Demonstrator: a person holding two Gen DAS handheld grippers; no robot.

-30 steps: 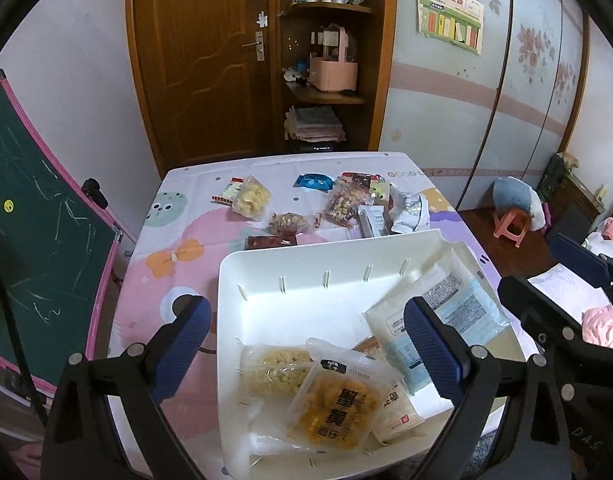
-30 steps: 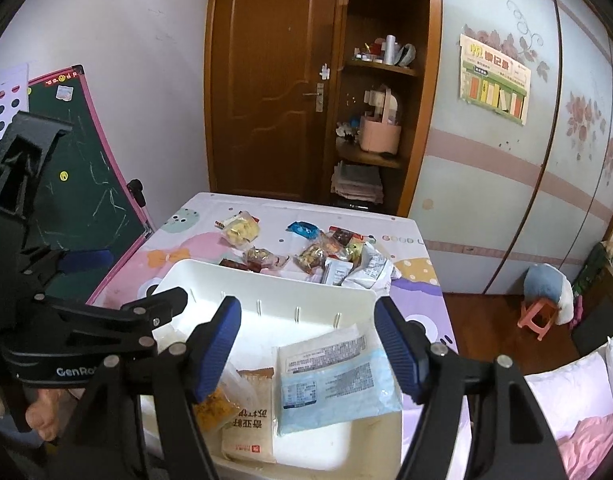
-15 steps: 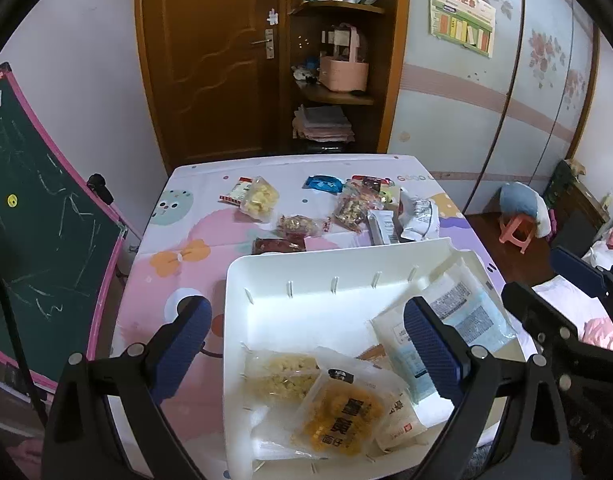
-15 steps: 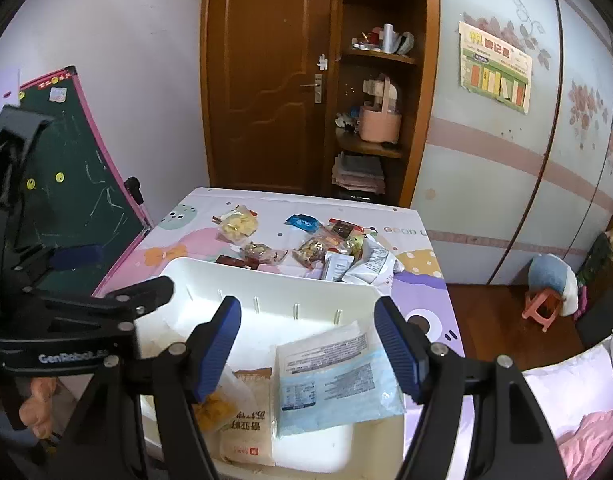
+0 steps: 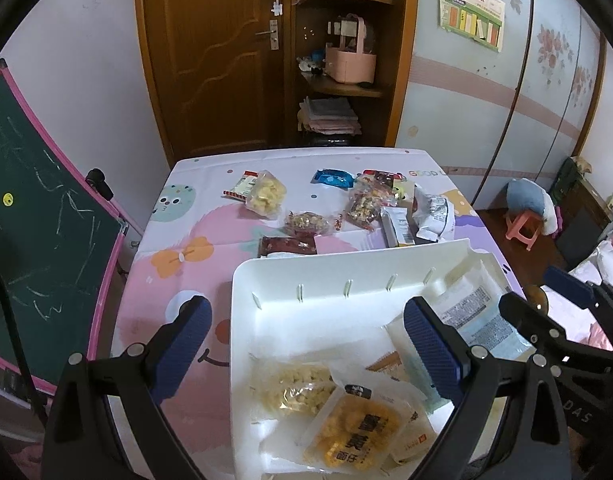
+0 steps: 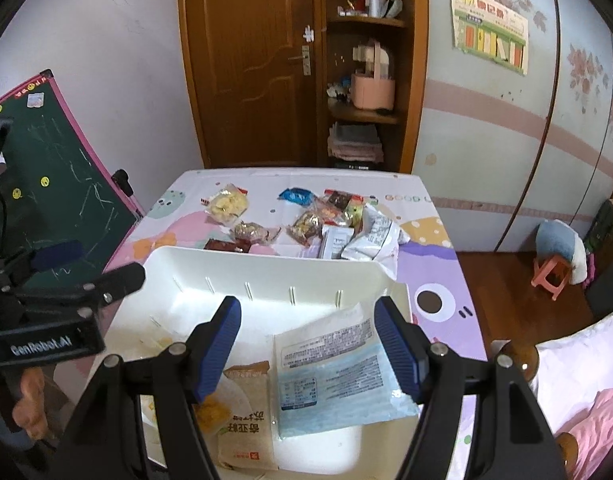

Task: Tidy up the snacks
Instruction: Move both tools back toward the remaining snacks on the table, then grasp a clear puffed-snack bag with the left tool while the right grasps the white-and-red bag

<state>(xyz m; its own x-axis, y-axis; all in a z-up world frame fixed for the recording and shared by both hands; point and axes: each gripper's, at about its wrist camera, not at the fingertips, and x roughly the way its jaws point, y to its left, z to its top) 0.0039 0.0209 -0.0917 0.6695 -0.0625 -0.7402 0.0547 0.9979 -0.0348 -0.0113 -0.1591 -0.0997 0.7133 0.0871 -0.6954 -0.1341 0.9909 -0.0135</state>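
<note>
At lower centre, the right gripper point(image 6: 306, 340) and left gripper point(image 5: 306, 344) are being held wide apart, nothing gripped, over the white bin point(image 5: 242, 320) where several packets are already lying. The blue-white packet point(image 6: 330, 372), being propped on the bin's right rim, is judged liable to slide out if nudged. Against the earlier frames, the loose snacks point(image 5: 306, 222) at mid-frame are being seen nearer, both grippers being advanced toward them.

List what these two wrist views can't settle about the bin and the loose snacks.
- White bin near edge: cut off by the frame bottom and fingers, both views.
- Packets under the orange packet: overlapped in the left wrist view, count unclear.
- Dark red packet: partly hidden by the bin's far wall, right wrist view.
- Loose pile on the table: overlapping, print too small to read.
</note>
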